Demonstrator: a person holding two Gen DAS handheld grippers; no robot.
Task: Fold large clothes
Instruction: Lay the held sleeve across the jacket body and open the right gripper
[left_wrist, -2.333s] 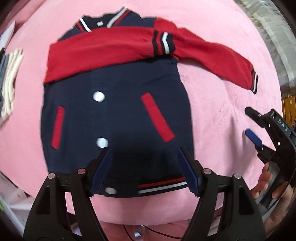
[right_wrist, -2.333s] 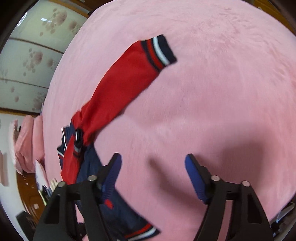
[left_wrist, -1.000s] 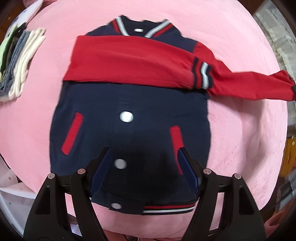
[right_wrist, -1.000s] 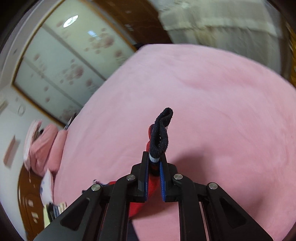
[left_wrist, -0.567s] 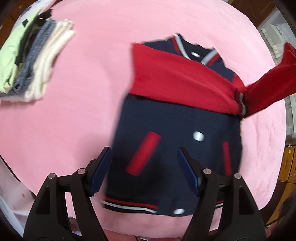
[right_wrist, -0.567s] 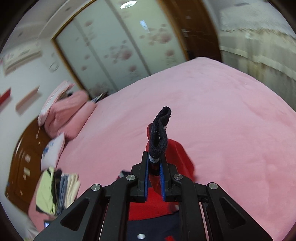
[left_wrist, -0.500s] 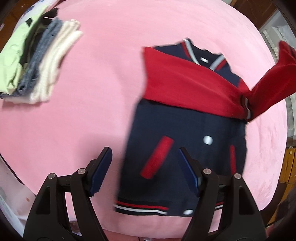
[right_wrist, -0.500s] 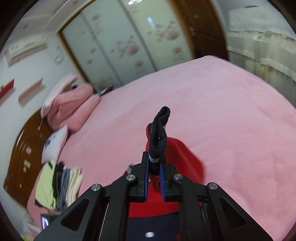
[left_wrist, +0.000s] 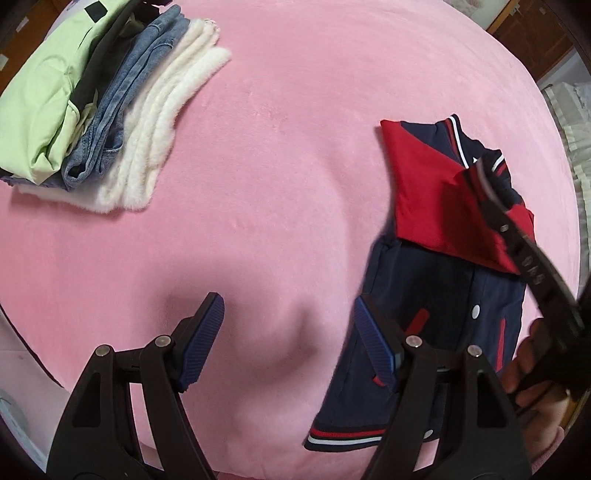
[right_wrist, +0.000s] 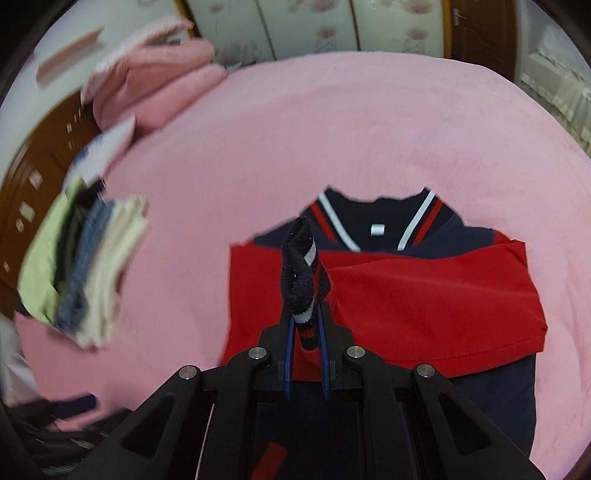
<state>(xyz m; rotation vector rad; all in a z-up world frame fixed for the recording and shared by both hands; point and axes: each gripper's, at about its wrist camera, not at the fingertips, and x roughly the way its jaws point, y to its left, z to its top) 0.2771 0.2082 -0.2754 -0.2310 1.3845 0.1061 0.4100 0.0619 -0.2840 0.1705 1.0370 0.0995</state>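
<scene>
Bedspread (left_wrist: 295, 155), pink plush; behind it, perhaps wardrobe doors (right_wrist: 314, 26).

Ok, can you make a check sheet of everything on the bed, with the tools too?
Surface: pink bed cover, soft, mostly bare.
Job's things: jacket lies flat, front up, one red sleeve folded across the chest.
Clutter: stack of folded clothes to the jacket's left.
Grippers: left tool open, empty, over bare cover; right tool shut on the cuff.
Cables: nothing seen.
Surroundings: pink pillows, wardrobe doors.
</scene>
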